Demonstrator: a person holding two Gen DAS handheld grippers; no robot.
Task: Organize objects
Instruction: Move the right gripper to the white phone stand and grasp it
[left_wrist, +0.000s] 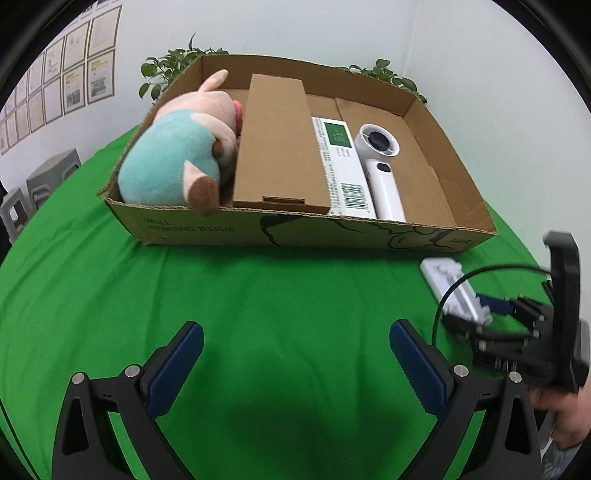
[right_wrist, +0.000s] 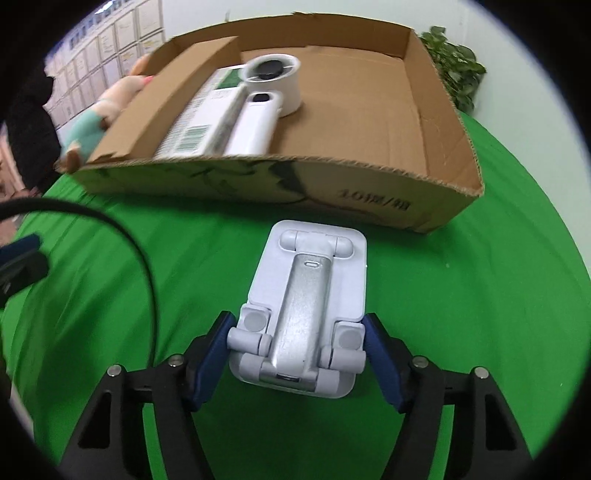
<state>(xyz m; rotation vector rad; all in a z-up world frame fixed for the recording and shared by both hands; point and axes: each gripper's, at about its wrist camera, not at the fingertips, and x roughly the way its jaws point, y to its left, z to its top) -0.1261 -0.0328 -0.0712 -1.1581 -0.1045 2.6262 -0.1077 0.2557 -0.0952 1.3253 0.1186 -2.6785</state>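
A shallow cardboard box stands on the green cloth. In it lie a plush pig, a brown carton, a white carton with a green label and a white handheld fan. A folded white phone stand lies just in front of the box. My right gripper is shut on its near end, blue pads against both sides. My left gripper is open and empty over bare cloth.
Green cloth covers the round table. Potted plants stand behind the box by the white wall. Grey stools stand at the left. A black cable loops at the left of the right wrist view.
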